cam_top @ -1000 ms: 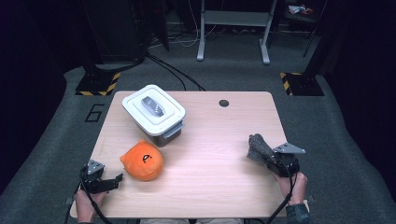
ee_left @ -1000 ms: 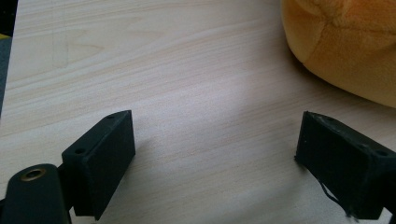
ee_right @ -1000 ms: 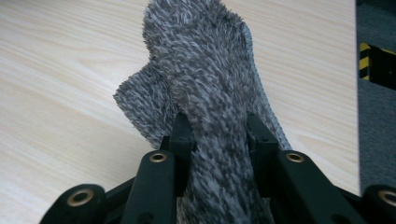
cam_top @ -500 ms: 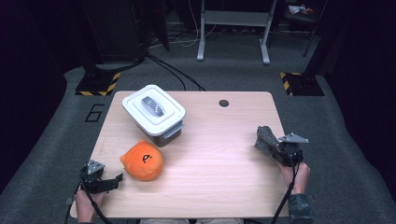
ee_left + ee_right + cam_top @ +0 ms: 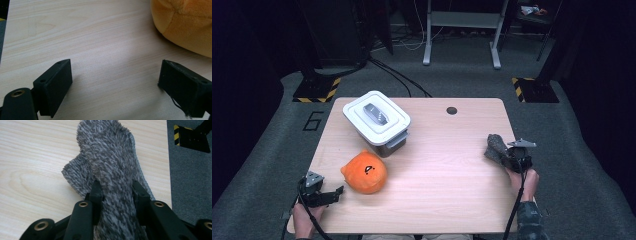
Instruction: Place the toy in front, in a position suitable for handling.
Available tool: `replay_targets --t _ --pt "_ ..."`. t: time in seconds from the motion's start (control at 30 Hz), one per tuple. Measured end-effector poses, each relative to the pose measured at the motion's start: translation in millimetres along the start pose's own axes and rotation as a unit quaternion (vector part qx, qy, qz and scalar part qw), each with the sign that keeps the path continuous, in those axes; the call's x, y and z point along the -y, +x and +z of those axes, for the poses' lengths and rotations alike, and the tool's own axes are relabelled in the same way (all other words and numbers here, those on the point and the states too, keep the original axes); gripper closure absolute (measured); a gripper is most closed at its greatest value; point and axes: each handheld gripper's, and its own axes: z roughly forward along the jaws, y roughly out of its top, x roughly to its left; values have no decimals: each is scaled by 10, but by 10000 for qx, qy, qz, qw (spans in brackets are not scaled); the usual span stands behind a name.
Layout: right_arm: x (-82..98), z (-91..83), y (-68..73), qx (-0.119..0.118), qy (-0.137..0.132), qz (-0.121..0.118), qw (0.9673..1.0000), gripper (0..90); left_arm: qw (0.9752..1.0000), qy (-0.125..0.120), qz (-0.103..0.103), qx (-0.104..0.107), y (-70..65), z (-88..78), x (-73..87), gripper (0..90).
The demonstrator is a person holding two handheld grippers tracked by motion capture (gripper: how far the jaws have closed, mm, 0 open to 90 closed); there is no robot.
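A pale wooden counter (image 5: pixel 437 190) stands on dark grey carpet (image 5: pixel 452 70); a white metal frame (image 5: pixel 460 31) rises at upper centre, hazard-striped plates (image 5: pixel 318 90) flanking.

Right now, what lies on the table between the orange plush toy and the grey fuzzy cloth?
Nothing: in the high view, only bare wood of the table separates the orange plush toy from the grey fuzzy cloth pinched in the right hand-held gripper.

One orange plush toy (image 5: pixel 364 171), one lidded white container (image 5: pixel 376 121), one grey cloth (image 5: pixel 495 146)
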Motion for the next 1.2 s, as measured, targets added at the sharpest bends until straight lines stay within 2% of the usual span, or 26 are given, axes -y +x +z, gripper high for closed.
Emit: replay_targets --t 0.1,0.13,0.3,0.37,0.5,0.53,0.63,0.77,0.93,0.97,1.03,1.2 --pt "3 60 -1 23 40 29 10000 669 10000 -1 2 -1 0 0 0 112" --pt "2 80 -10 49 58 -29 10000 667 10000 -2 0 -2 0 0 0 112" --pt "9 193 10 52 197 64 9998 604 10000 -1 0 -1 0 0 0 112" --pt "17 227 14 34 261 122 9996 554 10000 -1 2 -1 0 0 0 113" --pt "22 224 0 -6 265 175 9995 375 10000 -5 4 -5 0 0 0 113" --pt "16 189 -10 -5 203 151 9997 294 10000 -1 -2 -1 0 0 0 113" --pt "1 136 -12 -59 123 191 9997 245 10000 0 2 -1 0 0 0 113" --pt "-12 -5 4 -211 -20 72 9997 169 10000 -3 -1 -1 0 0 0 113" --pt "-14 -138 77 -367 -94 -81 9993 144 10000 0 0 0 0 0 0 112" --pt "-10 -201 120 -529 -115 -152 9984 139 10000 -2 2 -2 0 0 0 113" --pt "-8 -232 154 -571 -130 -132 9982 135 10000 -1 1 -2 0 0 0 113" --pt "30 -336 275 -747 -163 -253 9968 108 10000 -1 1 -2 0 0 0 113"
